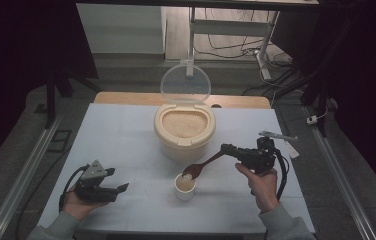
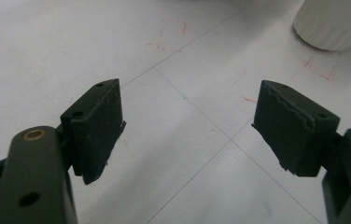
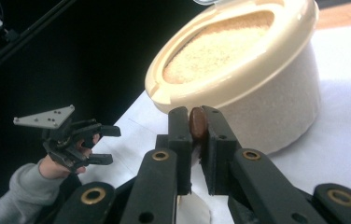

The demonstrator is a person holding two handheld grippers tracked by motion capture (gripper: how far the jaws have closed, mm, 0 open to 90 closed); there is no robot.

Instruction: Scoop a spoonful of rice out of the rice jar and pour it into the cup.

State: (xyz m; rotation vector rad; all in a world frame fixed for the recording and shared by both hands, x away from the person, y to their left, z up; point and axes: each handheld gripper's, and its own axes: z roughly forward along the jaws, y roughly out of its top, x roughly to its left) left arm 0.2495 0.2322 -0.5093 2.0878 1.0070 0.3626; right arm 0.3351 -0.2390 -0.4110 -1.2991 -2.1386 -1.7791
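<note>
A cream rice container (image 1: 184, 131) with its clear lid (image 1: 185, 84) raised stands mid-table, full of rice (image 1: 184, 123). My right gripper (image 1: 224, 148) is shut on the handle of a brown wooden spoon (image 1: 201, 167); the spoon's bowl tilts over a small white cup (image 1: 185, 187) and drops rice into it. In the right gripper view the spoon handle (image 3: 198, 123) sits clamped between the jaws (image 3: 197, 116), with the rice container (image 3: 253, 70) behind and the cup rim (image 3: 192, 211) below. My left gripper (image 1: 117, 180) rests open near the table's front left, nothing between its fingers (image 2: 187, 126).
The white table (image 1: 121, 135) has thin grid lines and faint red marks (image 2: 169, 39). The cup's base (image 2: 332, 23) shows at the top right of the left gripper view. Metal rails (image 1: 21, 175) run along both sides; cables (image 1: 231, 45) lie on the floor behind.
</note>
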